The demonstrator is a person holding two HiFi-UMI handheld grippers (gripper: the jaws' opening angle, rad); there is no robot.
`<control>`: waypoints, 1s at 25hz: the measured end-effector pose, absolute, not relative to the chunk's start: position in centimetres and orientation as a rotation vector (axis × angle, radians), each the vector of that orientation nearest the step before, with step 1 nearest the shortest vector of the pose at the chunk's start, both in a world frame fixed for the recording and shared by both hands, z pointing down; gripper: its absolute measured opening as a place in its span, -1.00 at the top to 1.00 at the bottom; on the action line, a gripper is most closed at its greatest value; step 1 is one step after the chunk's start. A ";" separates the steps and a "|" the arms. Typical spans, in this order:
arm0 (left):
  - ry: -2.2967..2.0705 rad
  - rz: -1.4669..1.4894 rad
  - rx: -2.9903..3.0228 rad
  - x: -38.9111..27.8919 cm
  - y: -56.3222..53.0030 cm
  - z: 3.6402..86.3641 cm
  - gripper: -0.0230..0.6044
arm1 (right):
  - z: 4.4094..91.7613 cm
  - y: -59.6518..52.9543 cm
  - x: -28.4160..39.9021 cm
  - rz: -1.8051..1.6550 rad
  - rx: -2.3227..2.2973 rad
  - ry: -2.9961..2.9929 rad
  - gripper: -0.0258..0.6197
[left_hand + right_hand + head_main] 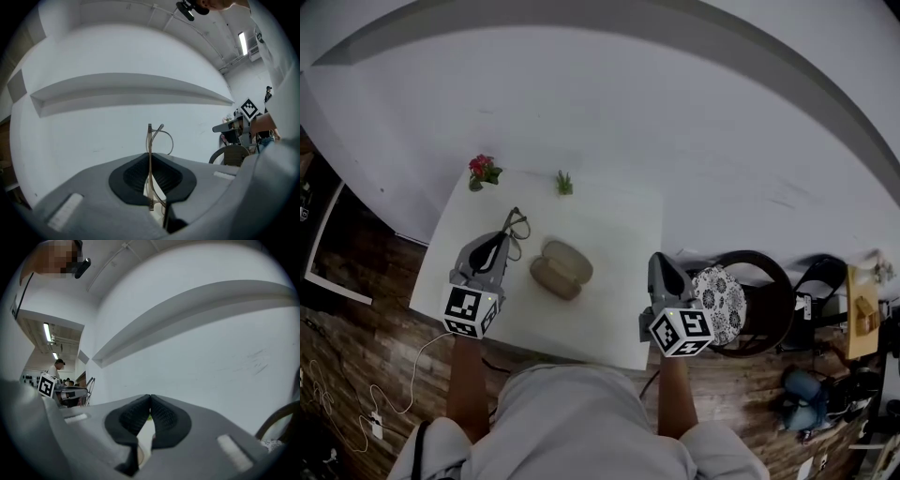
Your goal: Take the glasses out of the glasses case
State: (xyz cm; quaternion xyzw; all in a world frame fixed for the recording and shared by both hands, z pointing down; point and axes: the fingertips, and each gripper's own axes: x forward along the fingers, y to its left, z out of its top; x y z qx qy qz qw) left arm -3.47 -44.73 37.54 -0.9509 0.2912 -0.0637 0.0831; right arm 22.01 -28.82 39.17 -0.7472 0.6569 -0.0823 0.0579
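Observation:
My left gripper [505, 241] is shut on the thin-framed glasses [517, 228], held above the left part of the white table [609, 234]. In the left gripper view the glasses [151, 154] stand upright between the jaws, a temple arm and one lens rim sticking up past the tips. The tan glasses case [562, 269] lies open on the table to the right of that gripper. My right gripper [660, 265] is shut with nothing in it, at the table's right edge; its dark pads [161, 416] meet at the tips.
A small red-flowered plant [483, 170] and a small green plant [564, 183] stand at the table's far edge. A dark round chair with a patterned cushion [720, 302] sits just right of the table. A white cable [398, 384] trails on the wooden floor at left.

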 end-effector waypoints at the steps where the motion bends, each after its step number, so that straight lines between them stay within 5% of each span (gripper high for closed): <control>1: 0.881 -0.168 -2.835 -3.7 -44.8 37.1 0.85 | 39.1 -28.9 22.0 -0.246 -2.264 1.992 0.91; 25: 0.911 -0.045 -2.782 -3.6 -46.0 33.6 0.86 | 38.0 -29.0 23.7 -0.166 -2.314 1.947 0.91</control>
